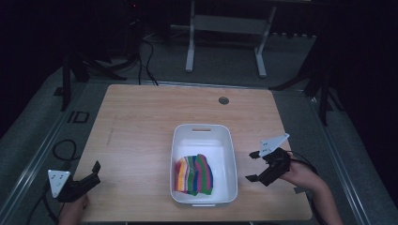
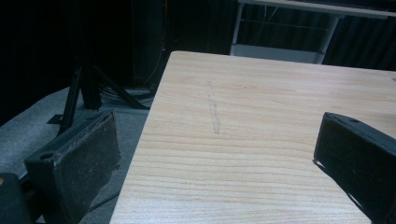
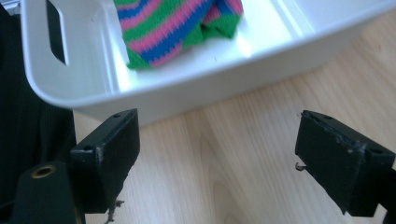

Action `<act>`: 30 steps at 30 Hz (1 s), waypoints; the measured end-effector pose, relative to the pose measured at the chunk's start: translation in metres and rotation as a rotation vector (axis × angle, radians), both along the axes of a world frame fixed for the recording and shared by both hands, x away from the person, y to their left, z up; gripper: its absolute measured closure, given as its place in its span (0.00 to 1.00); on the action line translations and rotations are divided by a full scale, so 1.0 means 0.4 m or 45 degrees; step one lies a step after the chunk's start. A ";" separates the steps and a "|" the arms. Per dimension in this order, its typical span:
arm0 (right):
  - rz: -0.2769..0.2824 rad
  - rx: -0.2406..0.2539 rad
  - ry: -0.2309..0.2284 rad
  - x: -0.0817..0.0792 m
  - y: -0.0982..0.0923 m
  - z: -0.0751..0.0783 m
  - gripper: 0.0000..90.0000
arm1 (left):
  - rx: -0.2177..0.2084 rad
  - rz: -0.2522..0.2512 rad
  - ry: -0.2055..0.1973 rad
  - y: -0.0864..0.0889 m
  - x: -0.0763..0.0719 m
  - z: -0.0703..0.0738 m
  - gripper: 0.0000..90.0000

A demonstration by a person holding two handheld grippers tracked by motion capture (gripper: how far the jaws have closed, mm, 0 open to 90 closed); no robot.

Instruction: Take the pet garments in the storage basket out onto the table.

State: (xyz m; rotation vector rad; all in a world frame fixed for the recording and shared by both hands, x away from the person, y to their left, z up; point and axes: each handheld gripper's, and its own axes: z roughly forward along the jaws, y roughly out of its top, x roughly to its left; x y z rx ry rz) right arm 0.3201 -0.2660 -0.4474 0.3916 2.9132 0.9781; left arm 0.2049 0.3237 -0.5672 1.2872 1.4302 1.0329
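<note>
Both near corners: left hand-held gripper [image 1: 92, 174] spread, empty, low over tabletop [image 1: 141, 122]; right hand-held gripper [image 1: 254, 166] spread, empty, just beside white bin [image 1: 202, 127]. Striped knit cloth [image 1: 194, 174] bunched in bin's near half. Looks soft, light, limp; pinch a raised fold.

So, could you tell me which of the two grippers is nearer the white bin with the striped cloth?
The right gripper: it sits open just beside the white bin's right wall, while the left gripper waits, also open, at the table's near-left corner.
</note>
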 end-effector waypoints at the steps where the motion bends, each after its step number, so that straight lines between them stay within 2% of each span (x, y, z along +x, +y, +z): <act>1: 0.015 0.001 -0.005 0.000 0.013 0.007 0.15 | 0.000 0.000 0.000 0.000 0.000 0.000 0.01; 4: 0.040 0.003 -0.013 0.001 0.035 0.018 0.15 | -0.001 -0.001 0.000 0.000 0.000 0.000 0.01; 5: 0.071 -0.008 -0.013 0.002 0.060 0.027 0.15 | -0.002 -0.001 0.000 0.000 0.000 0.000 0.01; 9: 0.123 -0.057 -0.011 0.005 0.110 0.035 0.15 | -0.002 -0.003 0.000 0.001 0.000 0.000 0.01; 14: 0.165 -0.083 -0.004 0.007 0.153 0.033 0.13 | -0.004 -0.004 0.000 0.001 0.000 0.000 0.01; 18: 0.219 -0.126 -0.026 0.002 0.205 0.024 0.12 | -0.004 -0.006 0.000 0.002 0.000 0.000 0.01; 20: 0.234 -0.125 0.002 0.005 0.224 0.020 0.12 | -0.006 -0.006 0.000 0.002 0.000 0.000 0.01; 24: 0.264 -0.148 -0.011 0.008 0.264 0.009 0.12 | -0.006 -0.007 0.000 0.002 0.000 0.000 0.01; 30: 0.303 -0.177 0.012 0.017 0.324 -0.015 0.12 | -0.009 -0.007 0.000 0.003 0.000 0.000 0.01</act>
